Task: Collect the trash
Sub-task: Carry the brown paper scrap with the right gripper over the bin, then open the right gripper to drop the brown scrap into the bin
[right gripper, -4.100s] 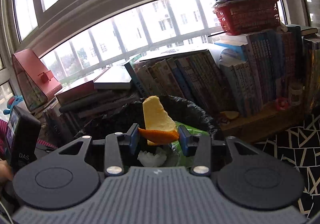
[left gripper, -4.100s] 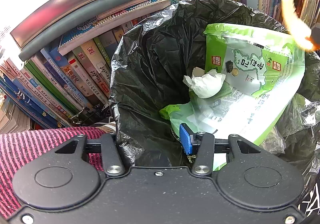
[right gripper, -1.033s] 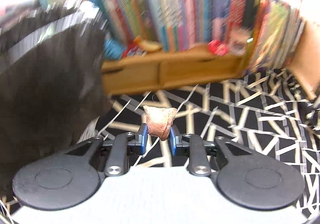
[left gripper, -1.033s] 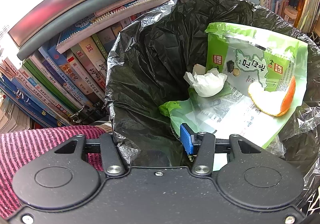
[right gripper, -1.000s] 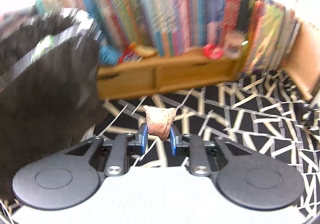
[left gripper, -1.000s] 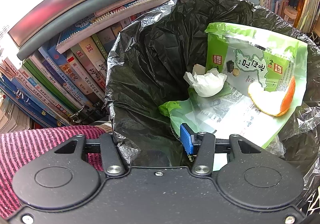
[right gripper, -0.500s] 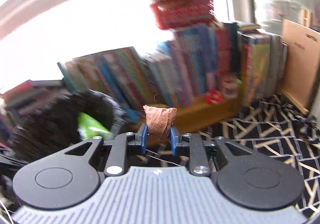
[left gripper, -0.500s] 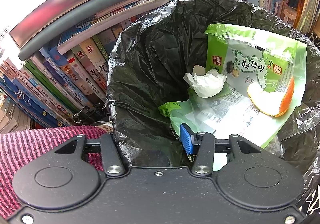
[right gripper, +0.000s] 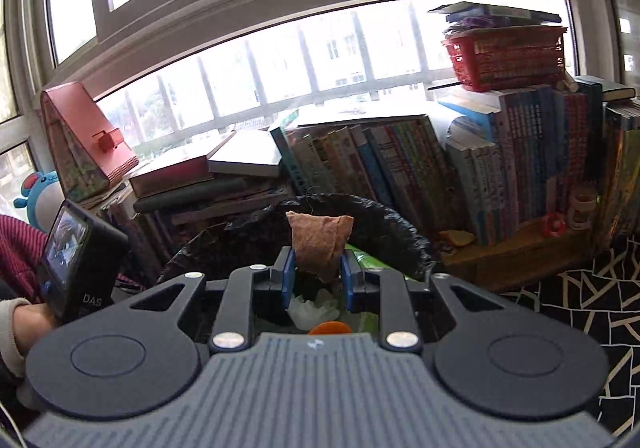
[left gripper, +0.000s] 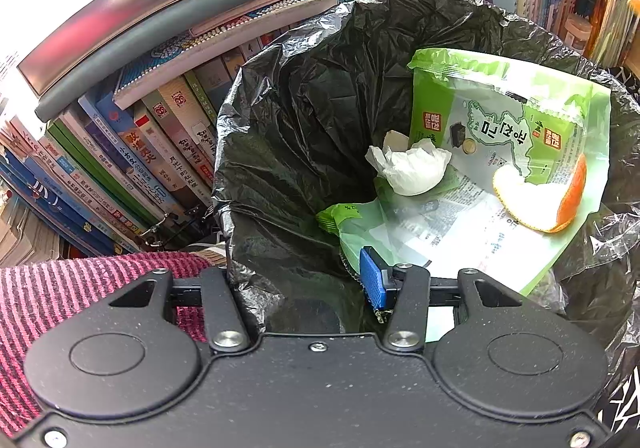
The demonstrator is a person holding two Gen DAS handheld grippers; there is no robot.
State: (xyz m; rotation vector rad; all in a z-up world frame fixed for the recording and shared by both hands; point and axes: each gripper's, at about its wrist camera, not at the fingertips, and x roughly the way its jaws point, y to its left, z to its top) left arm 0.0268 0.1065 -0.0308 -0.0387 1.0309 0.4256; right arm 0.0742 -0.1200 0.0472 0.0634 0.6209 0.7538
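A: What's nearest?
B: One brown tea bag (right gripper: 319, 248), pinched between the right gripper (right gripper: 316, 280) pads, just above the near rim of the bin.
A: And the left gripper (left gripper: 298, 280)?
B: Clamped on the black bin liner (left gripper: 288, 120) at its rim.
A: Inside?
B: One green wrapper (left gripper: 500, 120), one white tissue wad (left gripper: 412, 168), one orange peel (left gripper: 548, 196); the left half is free.
A: Beyond?
B: Books (right gripper: 400, 164) crowd the far rim.

At the centre of the left wrist view, the bin liner (left gripper: 304, 136) was glossy black. The snack wrapper (left gripper: 500, 120) was bright green with red squares, the tissue (left gripper: 408, 168) white, the peel (left gripper: 544, 200) orange with pale pith. Lower left, a sleeve (left gripper: 80, 288) was striped pink and dark. In the right wrist view, the held scrap (right gripper: 319, 244) was brown and the basket (right gripper: 506, 58) at upper right red.
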